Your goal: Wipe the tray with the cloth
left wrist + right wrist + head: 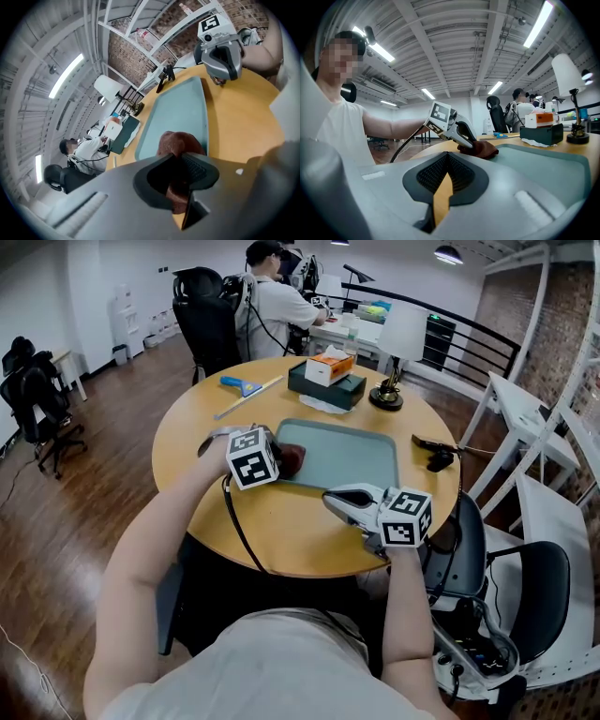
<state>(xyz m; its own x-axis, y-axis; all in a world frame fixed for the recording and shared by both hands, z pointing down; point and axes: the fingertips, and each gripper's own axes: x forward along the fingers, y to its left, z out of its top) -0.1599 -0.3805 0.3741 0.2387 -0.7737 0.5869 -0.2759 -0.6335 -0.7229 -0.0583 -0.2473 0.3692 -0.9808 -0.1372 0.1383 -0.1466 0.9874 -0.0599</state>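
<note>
left hand-held gripper (284, 458) clamps cloth (294, 463), half hidden, at tray (352, 457) edge

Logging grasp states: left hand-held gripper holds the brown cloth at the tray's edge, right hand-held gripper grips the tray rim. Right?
No. The right hand-held gripper is shut on nothing, beside the tray, as the right gripper view shows. The rest holds.

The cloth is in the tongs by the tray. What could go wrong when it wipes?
1. Nothing holds the tray: the right tongs sit beside it, shut and empty, so wiping may push it.
2. Pushed far, it could bump the lamp or tissue box beyond it.
3. The cloth might slip from the left tongs.
</note>
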